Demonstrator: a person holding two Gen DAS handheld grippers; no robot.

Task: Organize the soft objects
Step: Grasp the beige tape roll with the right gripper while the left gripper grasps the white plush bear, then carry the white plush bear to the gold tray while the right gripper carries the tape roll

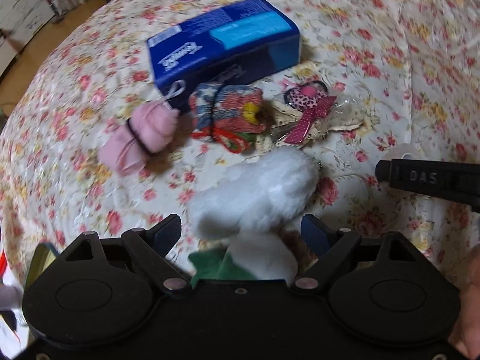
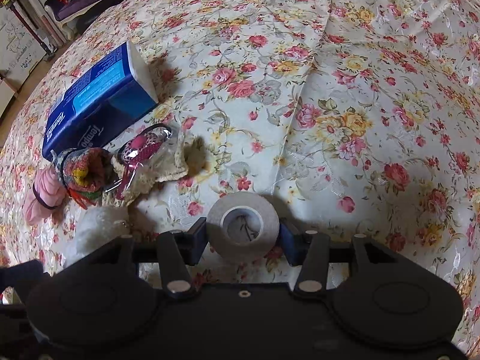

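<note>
Floral bedspread (image 2: 345, 96) carries one blue tissue pack (image 1: 222, 42) and two rolled cloth bundles at ten o'clock of the right tongs (image 2: 242, 234), which pinch one tape roll (image 2: 242, 225). Only the left view shows the left tongs (image 1: 240, 234) wide around a white plush (image 1: 255, 189).

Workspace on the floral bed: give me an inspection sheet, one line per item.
Surface: floral bedspread, creased.
Job's things: pink cloth roll, multicoloured cloth roll, both banded, side by side; white fluffy toy near them.
Clutter: blue tissue pack behind the rolls; leopard-print bow item in clear wrap on a cream crochet piece; tape roll.
Grippers: left gripper open, white toy between the fingers, pads not pressing; right gripper shut on the tape roll.
Cables: nothing seen.
Surroundings: bare floor and furniture past the bed edge, too blurred to name.
</note>
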